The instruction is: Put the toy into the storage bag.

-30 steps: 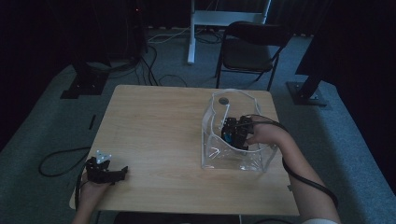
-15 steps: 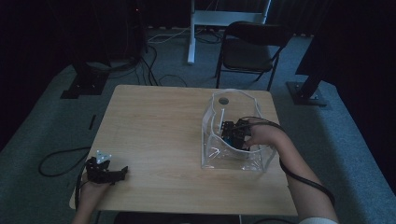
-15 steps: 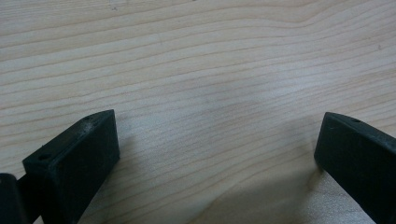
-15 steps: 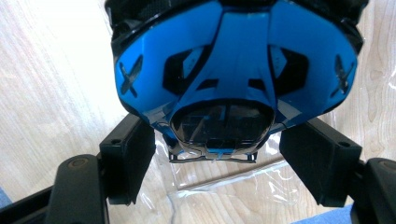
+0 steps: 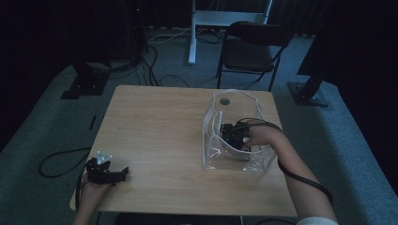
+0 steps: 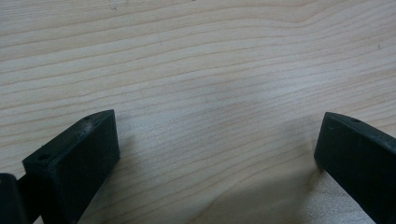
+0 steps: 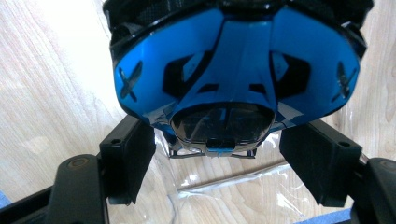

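The right gripper reaches inside the clear bin on the counter, jaws spread around a blue-and-black object, probably not yet clamped. Left gripper rests released; lifting remains.

Black hand-held gripper with 2 blocky jaws, grey plate, trailing cable.

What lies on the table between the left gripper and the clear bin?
Nothing: the high view shows bare wooden table between the left gripper and the clear bin.
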`<state>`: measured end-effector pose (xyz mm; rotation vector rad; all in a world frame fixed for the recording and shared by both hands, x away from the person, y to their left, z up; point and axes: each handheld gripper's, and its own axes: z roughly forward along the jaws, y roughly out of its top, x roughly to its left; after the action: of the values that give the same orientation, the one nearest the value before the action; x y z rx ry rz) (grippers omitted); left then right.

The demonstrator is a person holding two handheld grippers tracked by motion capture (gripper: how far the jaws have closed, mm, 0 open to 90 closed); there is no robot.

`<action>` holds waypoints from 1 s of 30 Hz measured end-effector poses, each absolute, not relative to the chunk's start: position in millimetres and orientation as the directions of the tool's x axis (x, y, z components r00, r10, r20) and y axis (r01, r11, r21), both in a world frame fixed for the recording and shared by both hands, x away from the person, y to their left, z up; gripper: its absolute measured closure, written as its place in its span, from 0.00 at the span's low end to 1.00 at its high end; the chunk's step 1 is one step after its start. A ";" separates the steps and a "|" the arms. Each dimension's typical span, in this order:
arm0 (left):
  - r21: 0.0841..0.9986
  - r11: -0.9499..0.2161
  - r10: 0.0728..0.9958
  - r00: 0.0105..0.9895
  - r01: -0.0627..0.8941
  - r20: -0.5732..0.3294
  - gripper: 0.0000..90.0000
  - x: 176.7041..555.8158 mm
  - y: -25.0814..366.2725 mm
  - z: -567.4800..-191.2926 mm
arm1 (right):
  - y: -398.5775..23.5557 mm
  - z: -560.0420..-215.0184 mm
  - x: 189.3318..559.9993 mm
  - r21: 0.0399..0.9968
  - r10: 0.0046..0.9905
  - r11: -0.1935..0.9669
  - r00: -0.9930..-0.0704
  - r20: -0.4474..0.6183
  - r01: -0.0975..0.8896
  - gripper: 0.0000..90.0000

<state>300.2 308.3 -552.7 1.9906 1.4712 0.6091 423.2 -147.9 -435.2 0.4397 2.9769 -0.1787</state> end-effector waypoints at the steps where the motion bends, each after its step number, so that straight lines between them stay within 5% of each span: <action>1: 0.688 -0.220 0.958 0.286 0.691 0.019 0.01 300.3 308.3 -552.7 | -147.3 -436.0 423.7 -0.104 0.278 0.950 -0.950 -0.141 0.294 0.29; 30: 0.688 -0.220 0.958 0.286 0.691 0.019 0.01 300.2 308.3 -552.7 | -139.6 -460.6 435.4 -0.218 0.278 0.933 -0.958 -0.070 0.287 0.29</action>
<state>300.2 308.3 -552.7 1.9904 1.4714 0.6091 435.4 -139.6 -460.6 0.4463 3.0514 -0.3534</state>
